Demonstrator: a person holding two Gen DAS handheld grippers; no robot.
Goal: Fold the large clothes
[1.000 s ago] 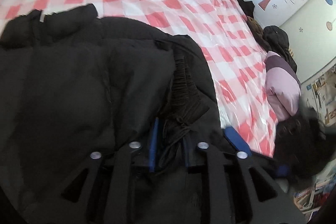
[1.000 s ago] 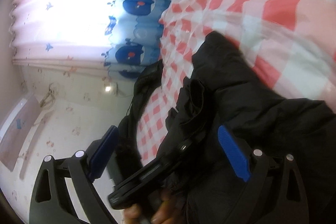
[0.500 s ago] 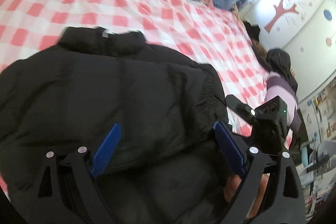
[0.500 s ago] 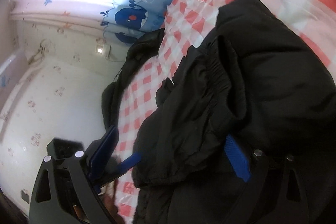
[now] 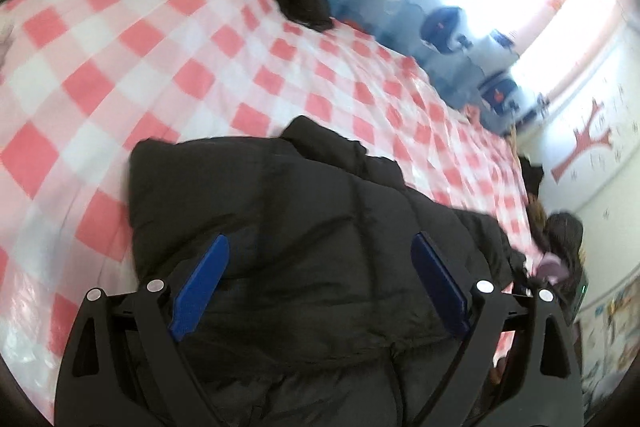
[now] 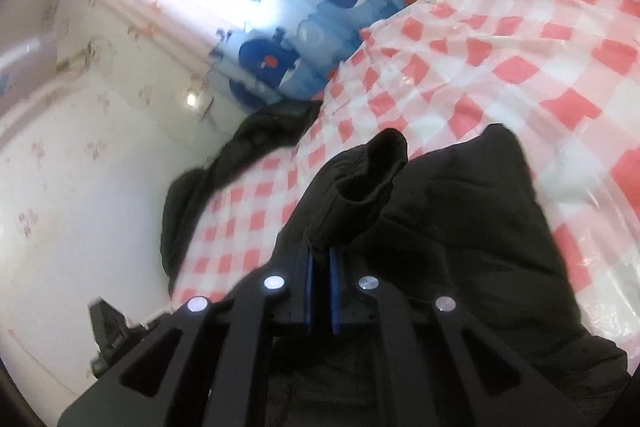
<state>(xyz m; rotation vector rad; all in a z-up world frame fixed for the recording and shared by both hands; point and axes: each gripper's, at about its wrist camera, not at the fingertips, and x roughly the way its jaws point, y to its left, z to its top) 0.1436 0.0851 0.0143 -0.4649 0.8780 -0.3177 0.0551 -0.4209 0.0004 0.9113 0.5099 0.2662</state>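
Item: black quilted puffer jacket (image 5: 320, 247), lying on red-and-white checked plastic sheet (image 5: 120, 67). Right gripper (image 6: 320, 267) pinching jacket fabric beside the cuff; left gripper (image 5: 320, 279) spread, empty (hovering over the body). Advice: carry pinched sleeve inward, flat.

A black puffer jacket (image 5: 320, 227) of matt, quilted, slightly crinkled cloth lies on a red-and-white checked cover (image 5: 160, 67) that looks like thin glossy plastic sheet, wrinkled and shining. The left gripper (image 5: 320, 279) has smooth blue plastic pads (image 5: 200, 287) on matt black plastic arms with shiny metal rivets (image 5: 156, 285). Another dark, matt cloth garment (image 6: 256, 139) sits at the cover's far edge.
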